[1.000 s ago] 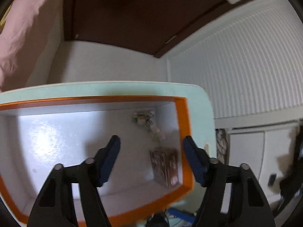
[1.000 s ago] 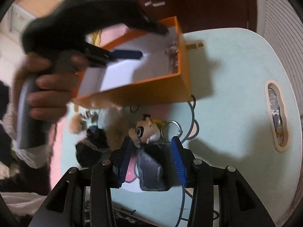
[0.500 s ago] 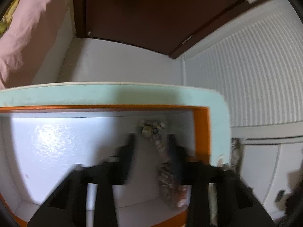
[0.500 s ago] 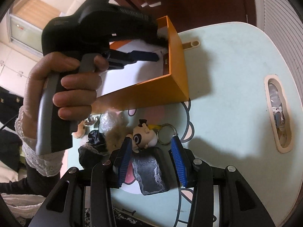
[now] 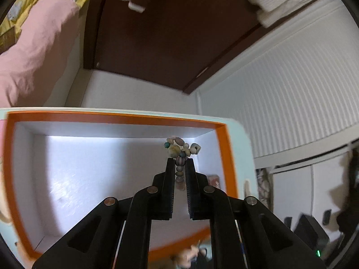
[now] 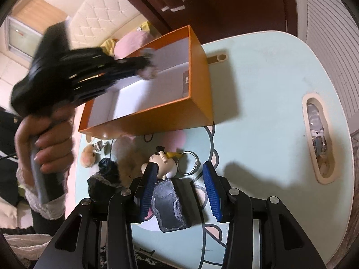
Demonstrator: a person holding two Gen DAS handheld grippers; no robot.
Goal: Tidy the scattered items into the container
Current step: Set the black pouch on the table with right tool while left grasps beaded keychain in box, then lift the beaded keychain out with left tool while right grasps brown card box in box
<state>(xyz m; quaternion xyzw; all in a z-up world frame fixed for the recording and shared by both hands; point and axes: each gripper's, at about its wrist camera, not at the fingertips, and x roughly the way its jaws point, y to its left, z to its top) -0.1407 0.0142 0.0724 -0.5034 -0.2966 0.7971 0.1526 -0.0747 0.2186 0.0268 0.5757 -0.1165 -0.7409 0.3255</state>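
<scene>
An orange box with a white inside (image 5: pixel 221 139) (image 6: pixel 197 71) stands on the pale green table (image 6: pixel 264 103). My left gripper (image 5: pixel 180 163) is shut on a beaded bracelet (image 5: pixel 180 150) and holds it over the box's far right corner; it shows blurred in the right wrist view (image 6: pixel 145 67). A small brown carton (image 5: pixel 213 179) (image 6: pixel 185 85) lies inside the box. My right gripper (image 6: pixel 179 172) is open just above the table, with a dark grey block (image 6: pixel 170 204) between its fingers and a cartoon-head keyring (image 6: pixel 161 161) just beyond the tips.
Left of the keyring lie a brown furry toy (image 6: pixel 125 157), a black lacy bundle (image 6: pixel 105 177), a small plush (image 6: pixel 87 157) and a metal clip (image 6: pixel 99 145). A cream-rimmed slot (image 6: pixel 318 139) is set in the table at right. A dark door (image 5: pixel 157 33) is behind.
My left gripper went from open to shut on the beaded bracelet inside the box and lifted it. My right gripper stayed open and shifted a little over the grey block.
</scene>
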